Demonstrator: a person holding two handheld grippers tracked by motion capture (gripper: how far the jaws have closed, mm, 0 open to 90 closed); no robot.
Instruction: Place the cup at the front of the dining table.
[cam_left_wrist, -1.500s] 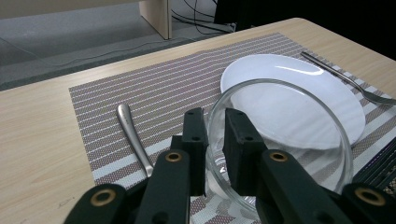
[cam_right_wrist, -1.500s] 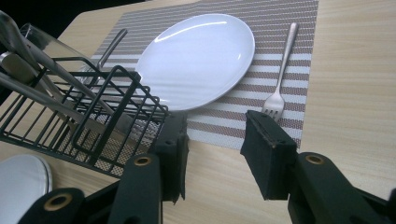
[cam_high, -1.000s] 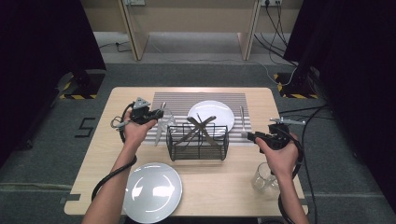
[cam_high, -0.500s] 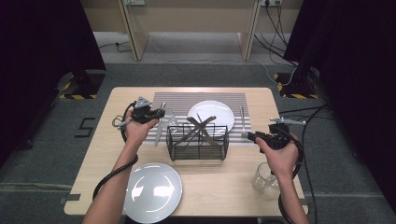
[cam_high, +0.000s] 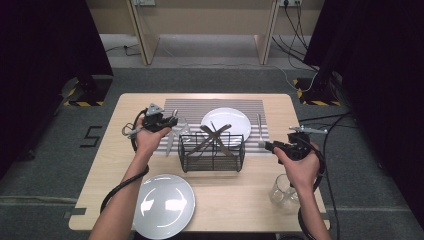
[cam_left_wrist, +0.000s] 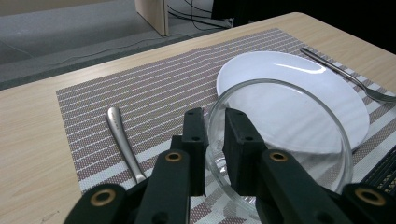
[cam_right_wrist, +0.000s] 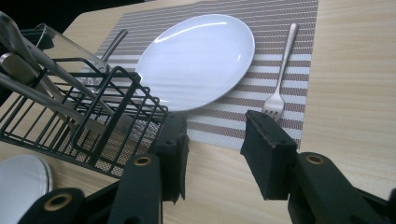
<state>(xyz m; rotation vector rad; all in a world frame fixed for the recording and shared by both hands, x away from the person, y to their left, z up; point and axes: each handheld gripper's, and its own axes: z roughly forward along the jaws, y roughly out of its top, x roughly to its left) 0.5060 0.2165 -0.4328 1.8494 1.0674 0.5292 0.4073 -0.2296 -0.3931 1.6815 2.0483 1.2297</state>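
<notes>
Fingers of the left gripper are clamped on the rim of a clear glass, one pad inside the wall and one outside.

High view: the left gripper holds the glass tilted over the left part of the striped placemat, just left of the black wire basket. Cutlery stands crossed in the basket. A white plate lies on the placemat beyond the basket, with a fork to its right. The right gripper sits right of the basket, jaws apart and empty. A second plate lies at the near edge of the table, and a second glass stands near right.

Left gripper view: the glass mouth frames the white plate. A spoon handle lies on the placemat to the left.

Right gripper view: the right gripper stands open over bare tabletop, pointing at the fork and the plate. The basket is at left.
</notes>
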